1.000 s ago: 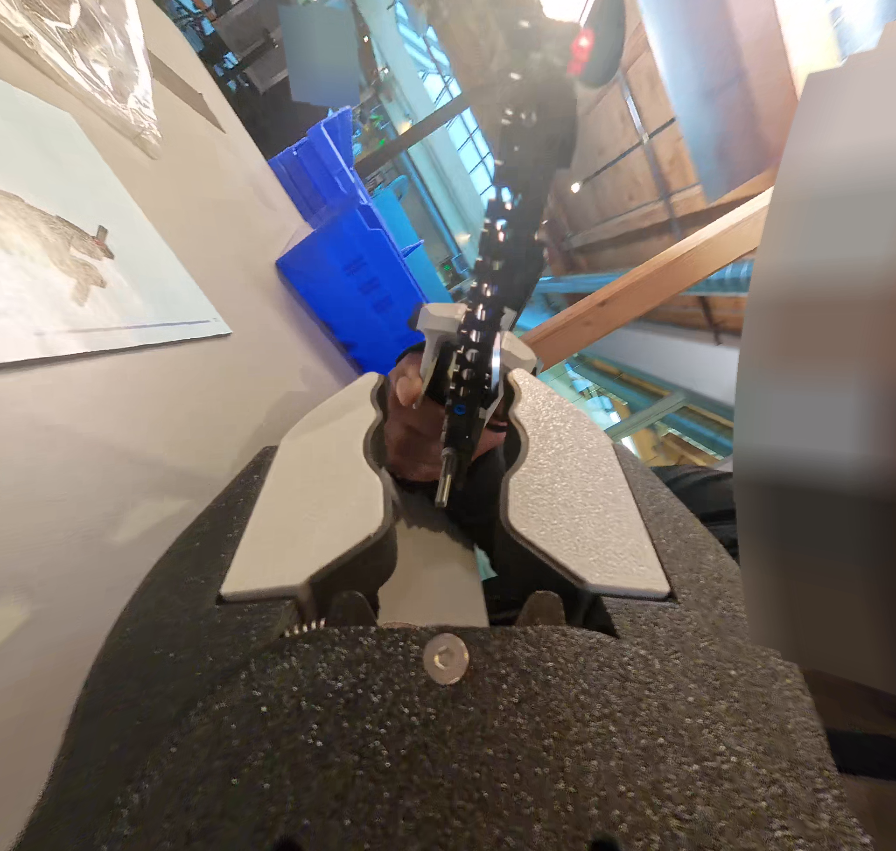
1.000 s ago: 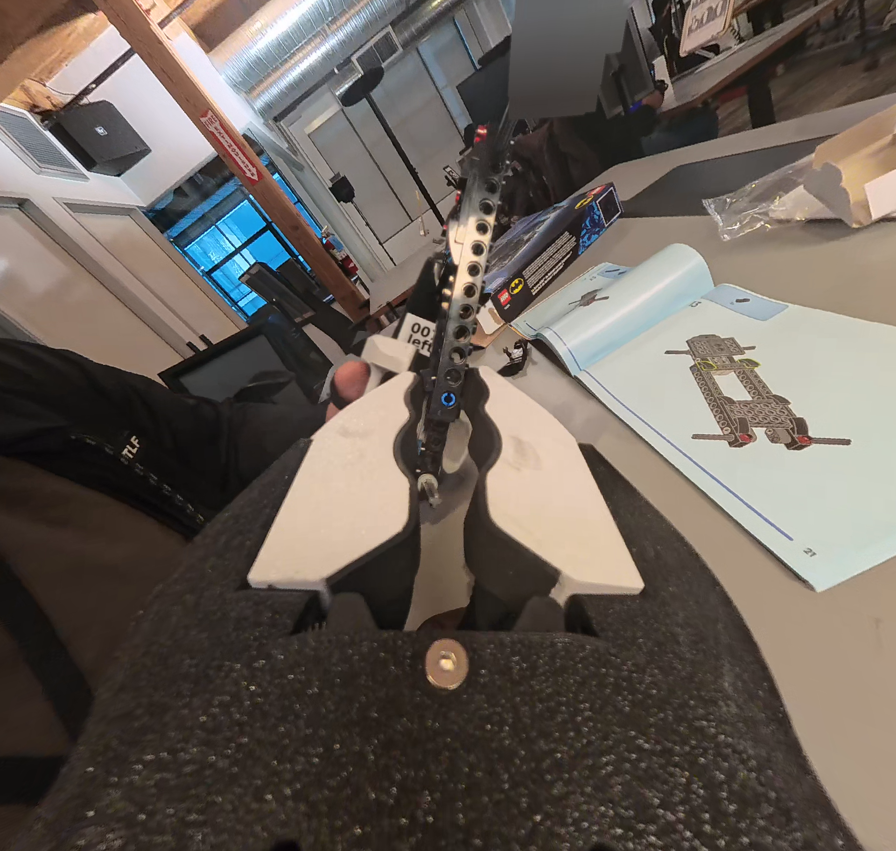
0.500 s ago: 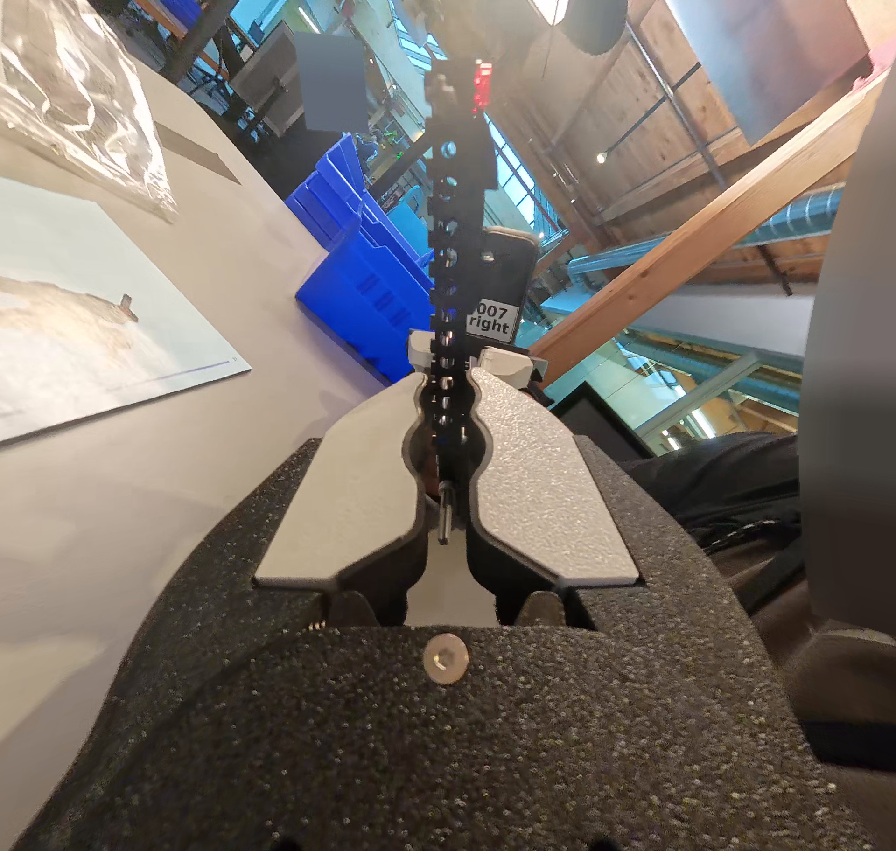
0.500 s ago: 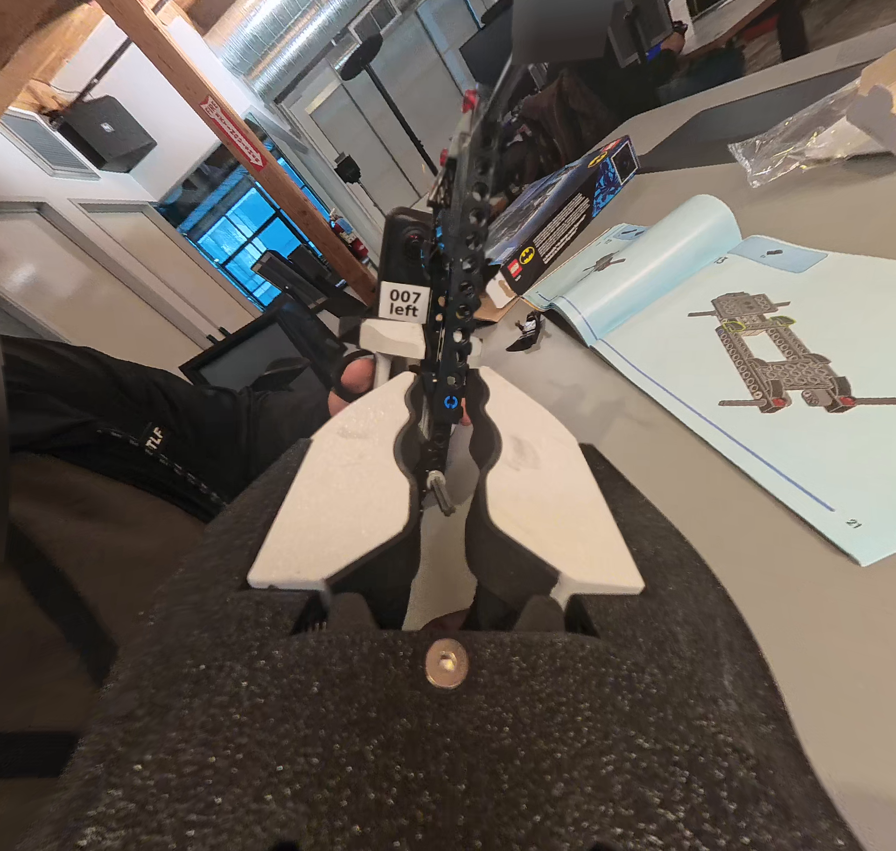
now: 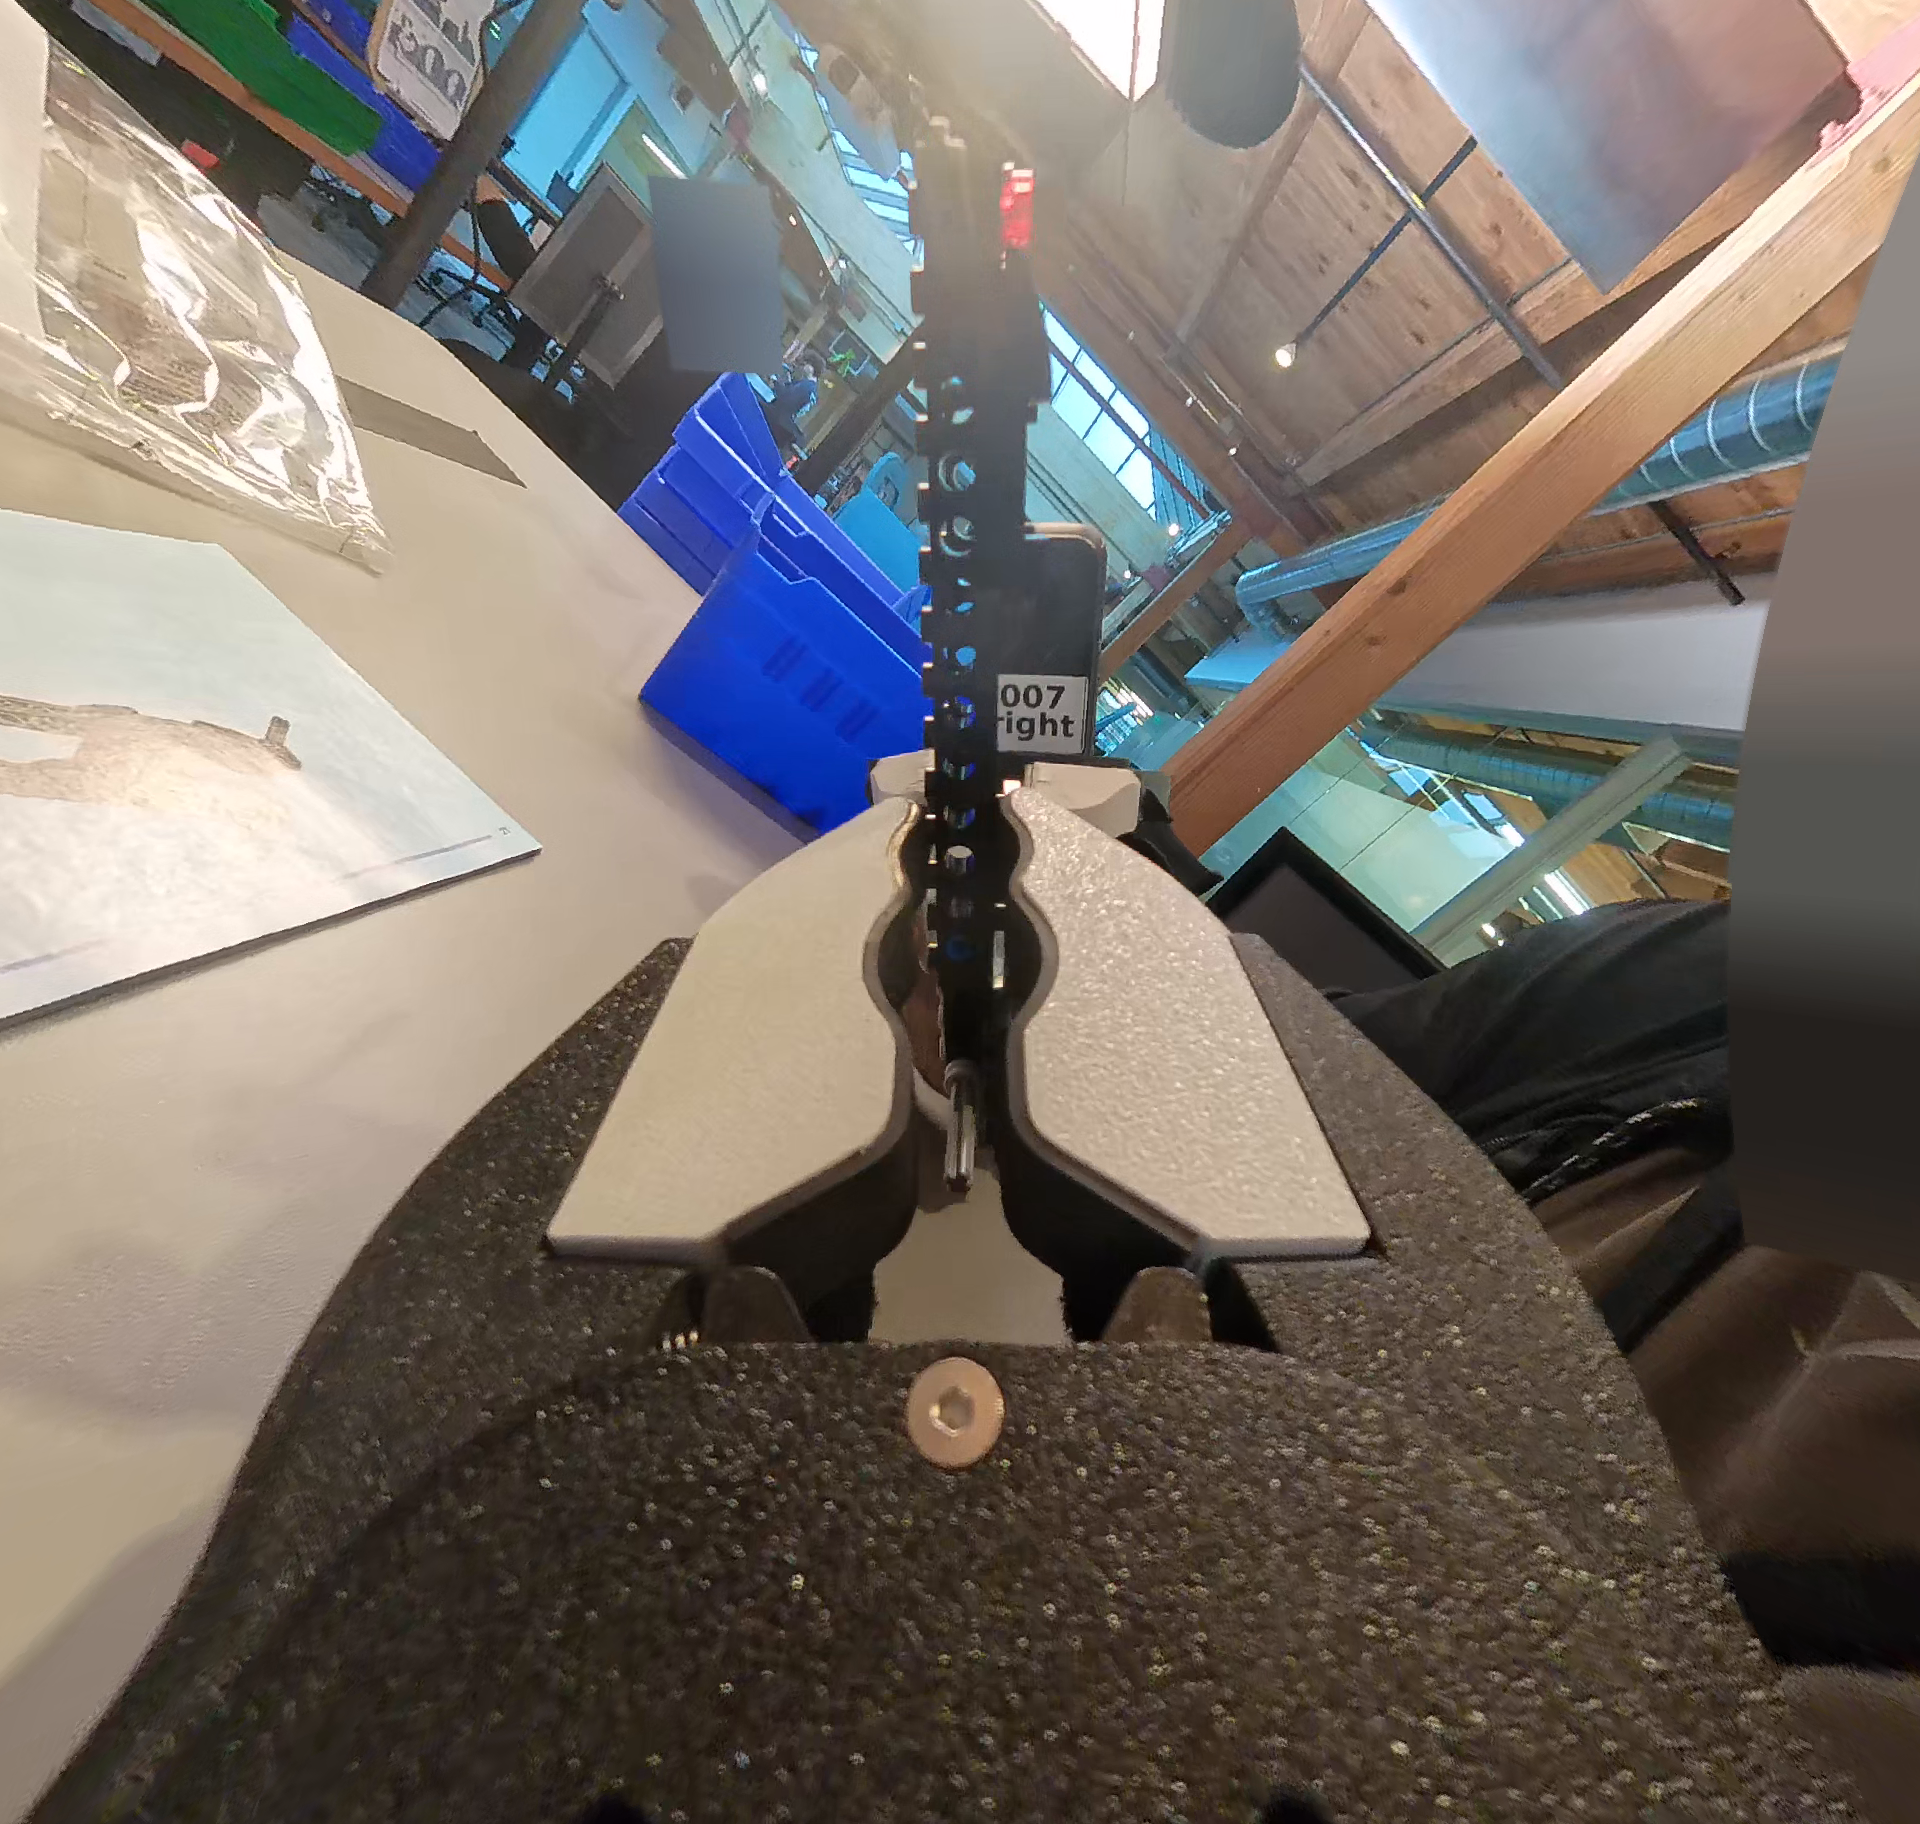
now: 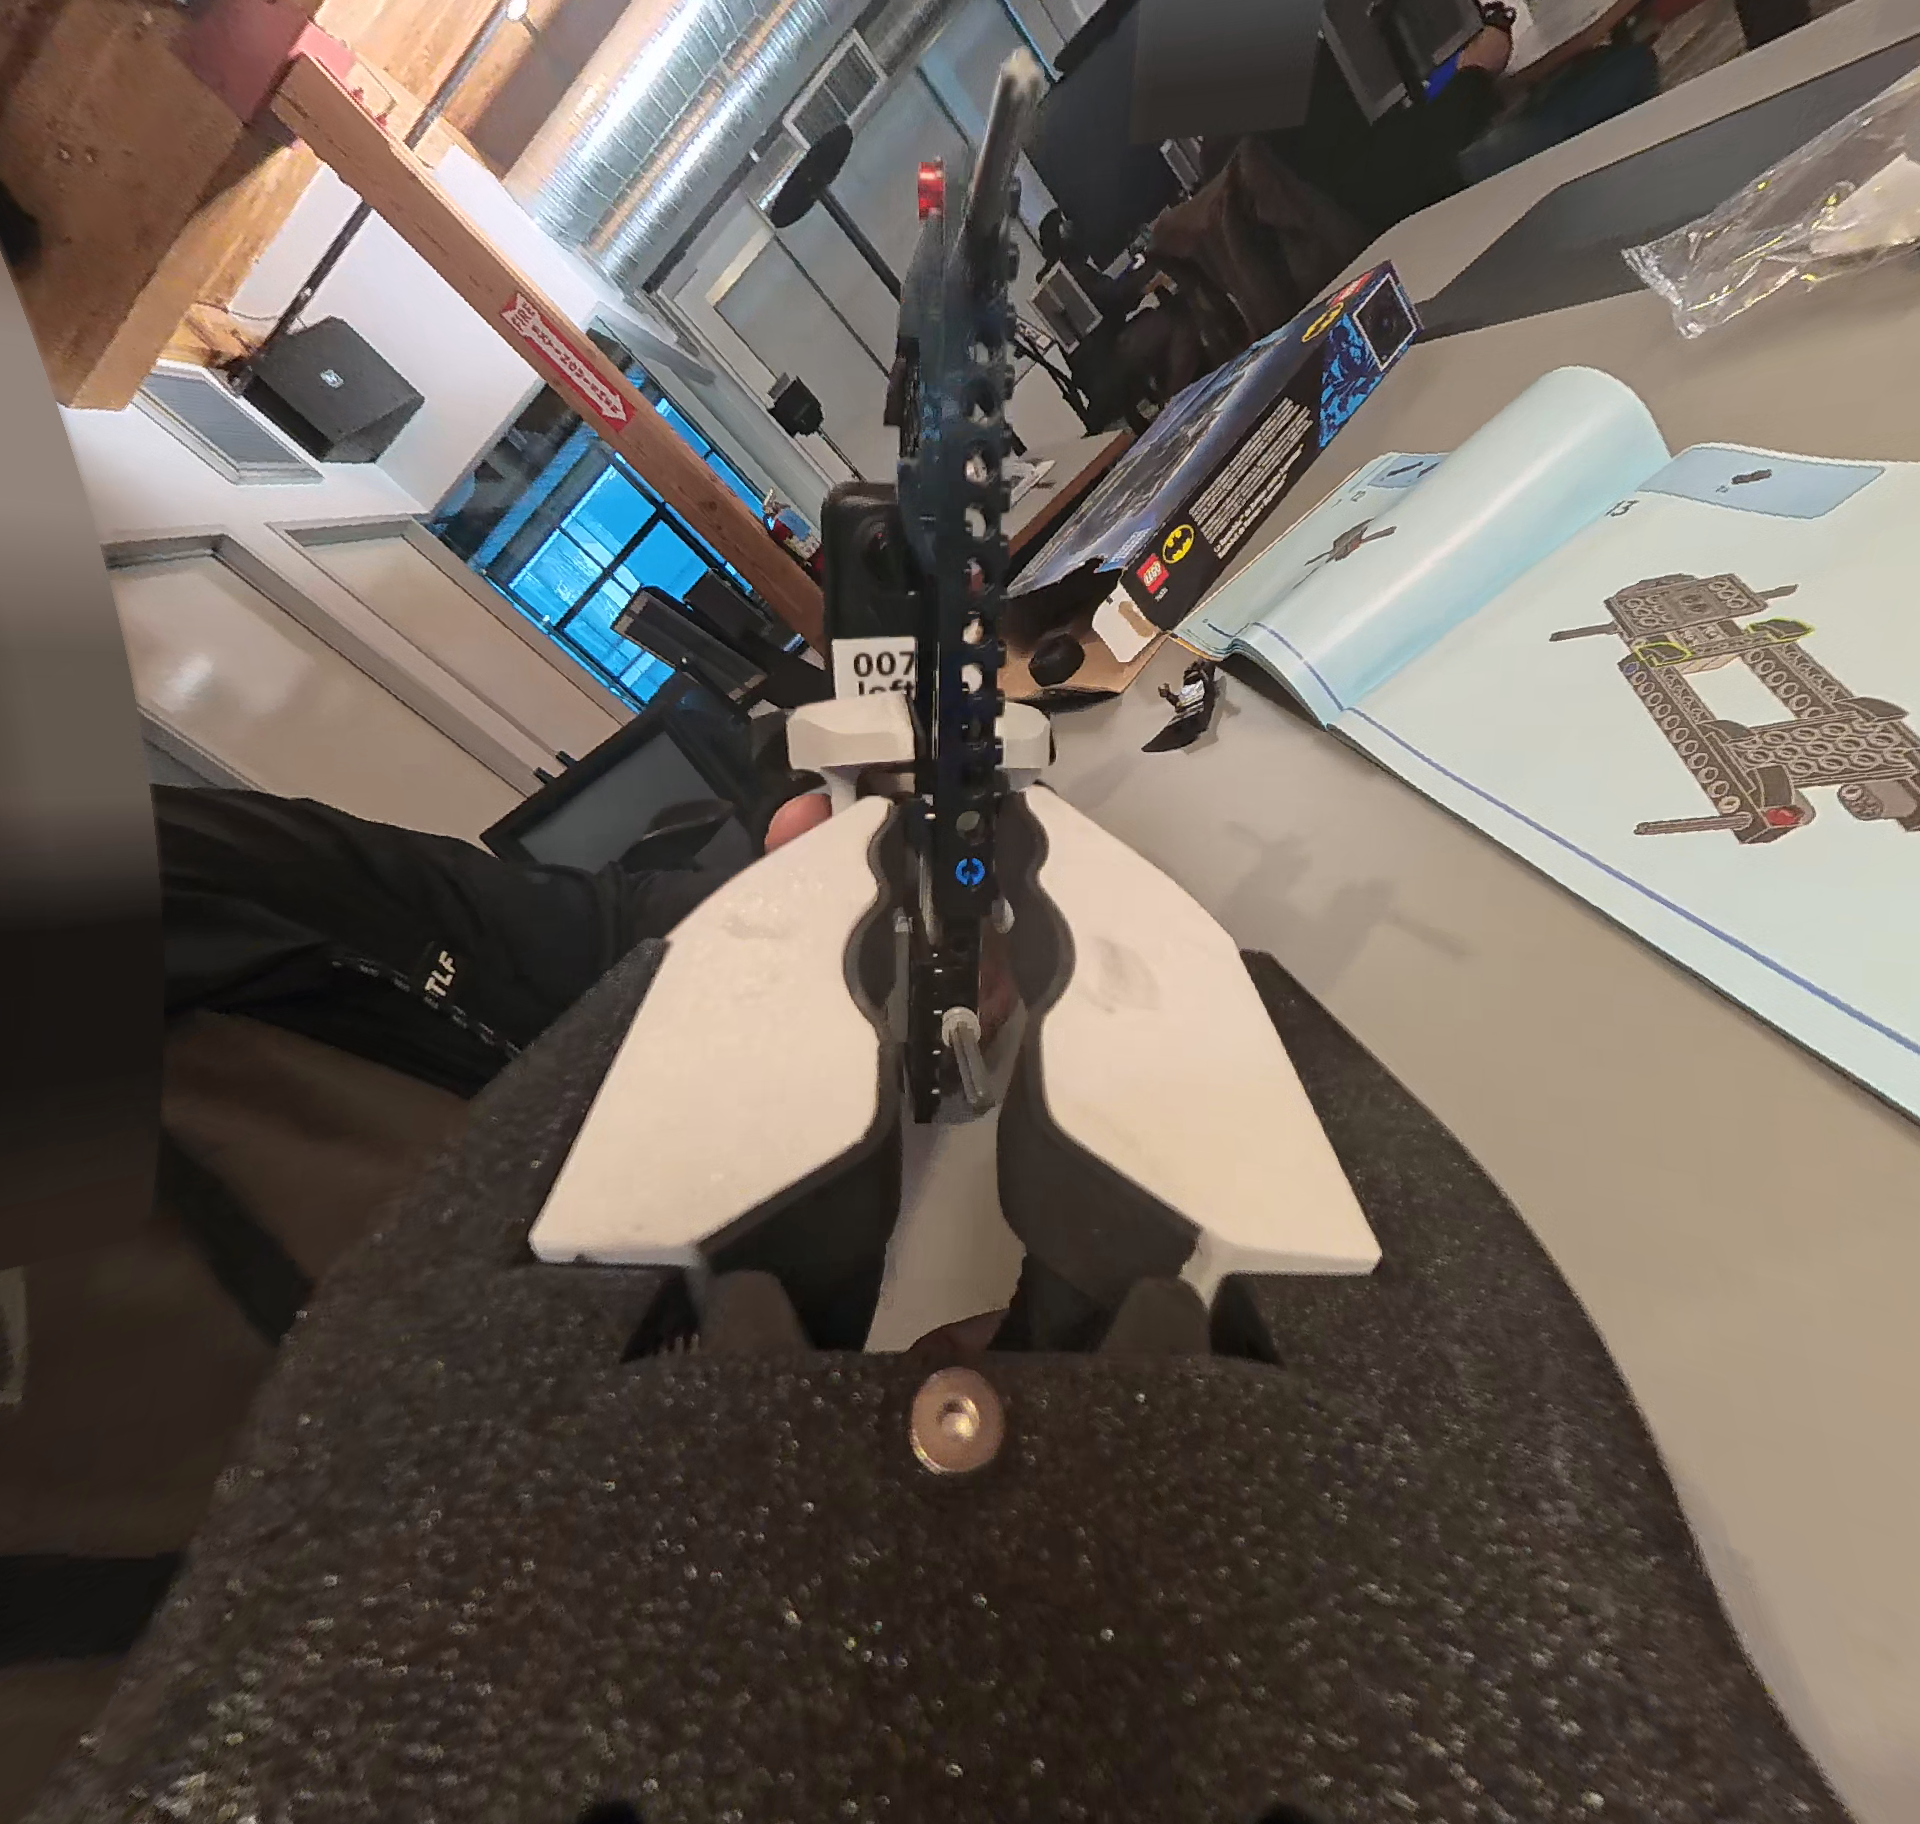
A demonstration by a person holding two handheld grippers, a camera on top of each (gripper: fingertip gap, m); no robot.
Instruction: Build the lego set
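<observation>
A long black studded beam assembly (image 5: 971,424) with holes along it and a red piece (image 5: 1018,205) at its far end stands upright in the air between both grippers. My left gripper (image 5: 961,818) is shut on its lower part, pads pressed on both sides, and a grey axle pin (image 5: 961,1140) sticks out toward the camera. My right gripper (image 6: 961,808) is shut on the same assembly (image 6: 961,548) from the opposite side. Each view shows the other gripper's pale fingertips just behind the beam, the right's (image 5: 1081,787) and the left's (image 6: 842,735).
An open instruction booklet (image 6: 1662,735) lies on the grey table (image 6: 1351,1047), and shows in the left wrist view (image 5: 208,735) too. A dark toy box (image 6: 1247,465), a small black figure (image 6: 1195,694), a clear plastic bag (image 5: 177,340) and blue bins (image 5: 790,652) stand around. A dark sleeve (image 6: 364,922) is at the left. My two grippers' fingertips are within a few centimetres of each other.
My left gripper, open a second ago around the assembly's lower end, has closed on it and stays shut. The right gripper has kept its hold; the assembly has turned more upright.
</observation>
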